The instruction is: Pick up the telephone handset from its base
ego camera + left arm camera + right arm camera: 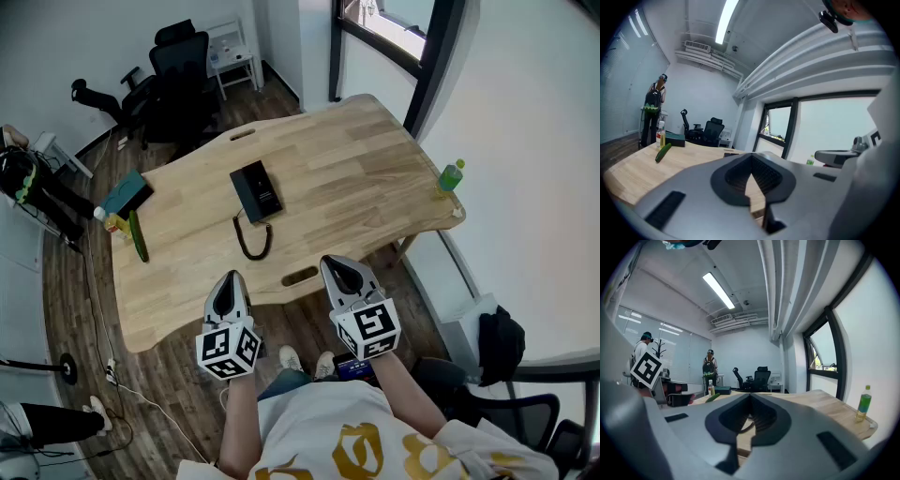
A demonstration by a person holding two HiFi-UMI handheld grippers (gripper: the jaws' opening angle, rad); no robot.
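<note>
Head view
- Tabletop (356, 178), pale wood. Telephone (256, 192) lies about mid-tabletop. The handset seems to rest on the base, but it is too small here to separate the two.
- Black cord (253, 240) loops from the telephone toward the near edge.
- Left end: cucumber (139, 235), teal box (127, 193), small bottle (102, 216). Green bottle (451, 176) stands at the right edge.
- Office chairs (178, 80) stand on the floor beyond the far edge.
- Left hand-held gripper (231, 281) and right hand-held gripper (336, 267) hang side by side just off the near edge, over the floor. Both point at the tabletop and are well apart from the telephone.

Left gripper view
- The jaws are pressed together at the tips and grip nothing. Only bare wood shows in the slot below them.
- This view gives the cucumber, box and bottle side-on near the left end.
- It adds a standing person (652, 110) beyond that end, whom the head view shows only partly at its left margin.
- The right hand-held gripper pokes in at the right.
- The telephone cannot be made out here.

Right gripper view
- The jaws likewise meet at the tips and are empty.
- Through the slot below them a curve of the cord shows on the wood. The left gripper view does not show this.
- The green bottle is clear at the right edge.
- Two standing people appear here: one (709, 365) past the far left end, another (641, 350) at the left, partly behind the left hand-held gripper's marker cube.
- Ceiling light strip (719, 290) overhead.
</note>
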